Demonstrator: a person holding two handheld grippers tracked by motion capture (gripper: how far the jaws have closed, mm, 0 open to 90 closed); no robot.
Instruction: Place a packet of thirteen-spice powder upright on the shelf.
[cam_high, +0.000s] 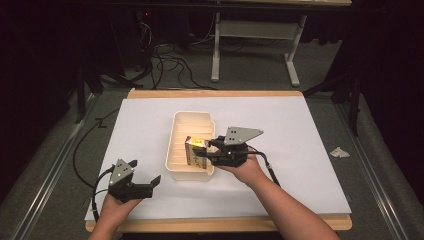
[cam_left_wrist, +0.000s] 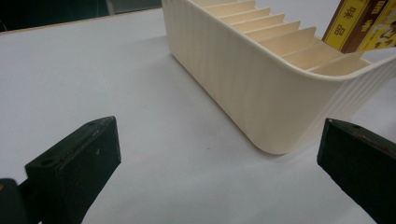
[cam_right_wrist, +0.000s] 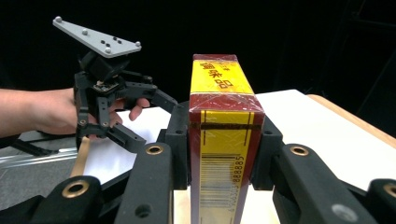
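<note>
Yellow-and-red cardboard box (cam_right_wrist: 226, 140), wrapped in clear film and printed with a barcode, is being gripped upright by the right gripper (cam_high: 214, 150), whose black jaws are pressed against the box's two opposite sides. In the high view the box (cam_high: 196, 151) is being held over the near end of a cream ribbed plastic organiser tray (cam_high: 175, 145) with a row of slots, just ahead of the gripper's jaws; whether its base is touching the tray cannot be told. The tray is being borne by a white sheet-covered wooden table (cam_high: 280, 135).

The left gripper (cam_high: 145, 172) is being held with its jaws spread wide and nothing between them, low over the white surface. Seen along its own jaws, the tray's rounded near corner (cam_left_wrist: 275, 107) is lying ahead and toward its right jaw, apart from both, and the box (cam_left_wrist: 362, 23) is being shown beyond that, at the tray's rim. From the right gripper view, the left gripper (cam_right_wrist: 140, 116) is being seen farther off, held by a hand (cam_right_wrist: 60, 112).
</note>
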